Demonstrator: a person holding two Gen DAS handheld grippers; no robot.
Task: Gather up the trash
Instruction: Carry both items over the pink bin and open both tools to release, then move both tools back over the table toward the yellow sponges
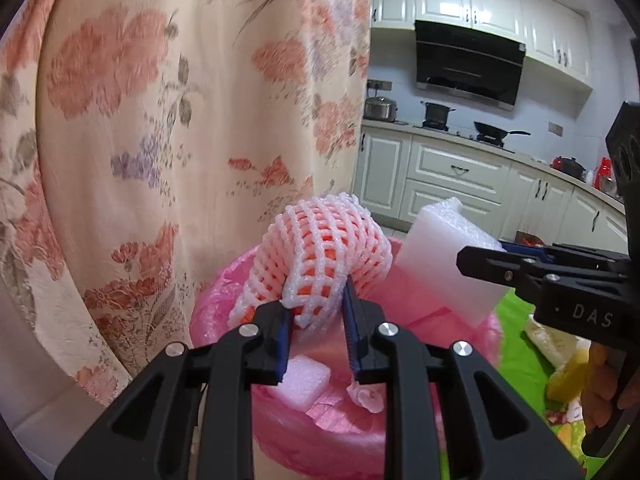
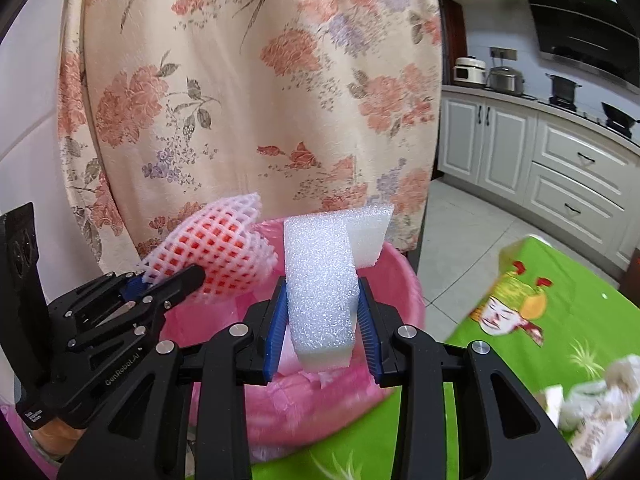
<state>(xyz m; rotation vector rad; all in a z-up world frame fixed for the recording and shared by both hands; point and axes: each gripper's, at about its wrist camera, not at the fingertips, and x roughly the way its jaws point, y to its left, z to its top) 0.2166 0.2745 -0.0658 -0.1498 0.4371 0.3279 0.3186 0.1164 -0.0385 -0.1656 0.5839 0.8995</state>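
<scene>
My left gripper (image 1: 318, 320) is shut on a pink-white foam fruit net (image 1: 324, 252) and holds it over a pink-lined trash bin (image 1: 224, 304). My right gripper (image 2: 322, 336) is shut on a white foam block (image 2: 320, 292) and holds it over the same bin (image 2: 404, 280). The foam block (image 1: 444, 256) and right gripper (image 1: 480, 258) show at the right of the left wrist view. The net (image 2: 216, 252) and left gripper (image 2: 168, 282) show at the left of the right wrist view. A small white foam piece (image 1: 304, 380) lies inside the bin.
A floral curtain (image 1: 180, 100) hangs right behind the bin. A green patterned tablecloth (image 2: 540, 320) with more scraps (image 2: 592, 408) lies to the right. Kitchen cabinets (image 1: 460, 176) and a range hood (image 1: 468, 64) stand far back.
</scene>
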